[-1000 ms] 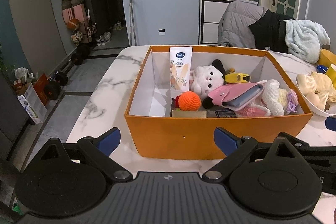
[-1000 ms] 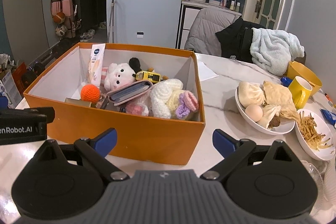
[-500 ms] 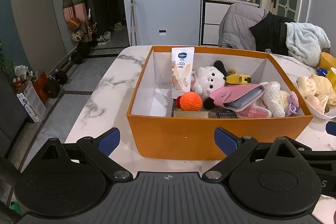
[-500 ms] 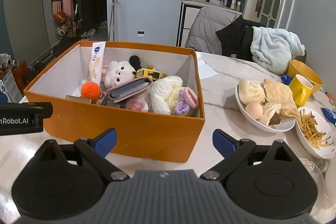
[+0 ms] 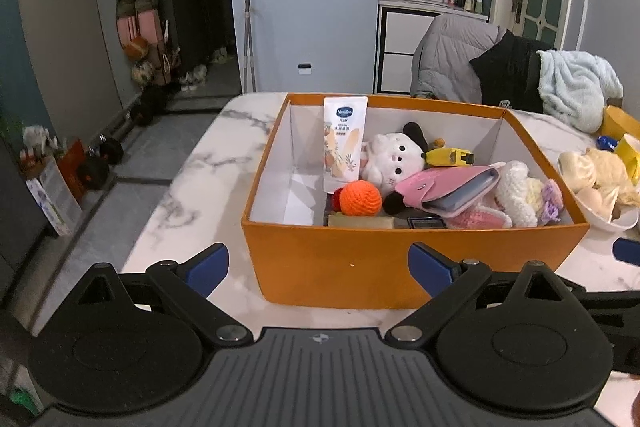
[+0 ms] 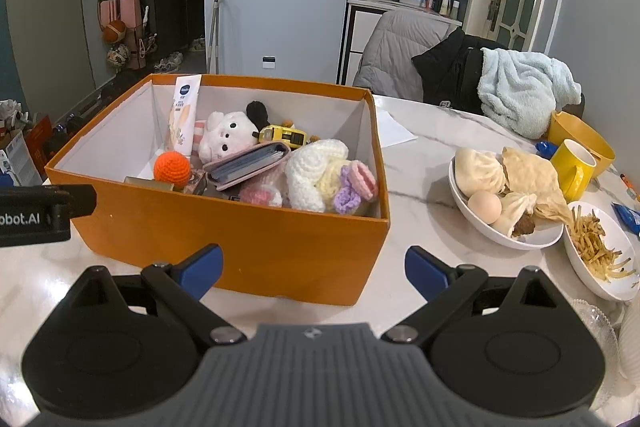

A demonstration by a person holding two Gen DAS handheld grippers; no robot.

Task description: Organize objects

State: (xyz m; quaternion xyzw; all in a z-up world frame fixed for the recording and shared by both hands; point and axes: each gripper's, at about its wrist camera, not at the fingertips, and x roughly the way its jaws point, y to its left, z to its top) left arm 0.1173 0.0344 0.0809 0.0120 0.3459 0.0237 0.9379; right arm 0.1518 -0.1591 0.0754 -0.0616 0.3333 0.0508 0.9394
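Observation:
An orange box (image 5: 400, 263) (image 6: 248, 251) stands on the marble table, holding a white lotion tube (image 5: 345, 143), an orange yarn ball (image 5: 360, 198) (image 6: 172, 167), a white plush toy (image 5: 390, 157) (image 6: 226, 137), a pink wallet (image 5: 448, 187) (image 6: 248, 165), a yellow tape measure (image 5: 448, 157) and a crocheted doll (image 6: 320, 175). My left gripper (image 5: 318, 265) is open and empty, in front of the box's near wall. The right gripper (image 6: 312, 267) is open too, just short of the box's near right corner.
To the right of the box sit a white bowl of buns and an egg (image 6: 504, 187), a plate of fries (image 6: 600, 251), a yellow mug (image 6: 574, 167) and a yellow bowl (image 6: 580, 135). Chairs draped with jackets and a blue blanket (image 6: 524, 87) stand behind. The table's left edge (image 5: 172, 195) drops to the floor.
Both grippers have drawn back slightly from the box and risen a little; the box looks smaller and lower. Nothing in the box has moved.

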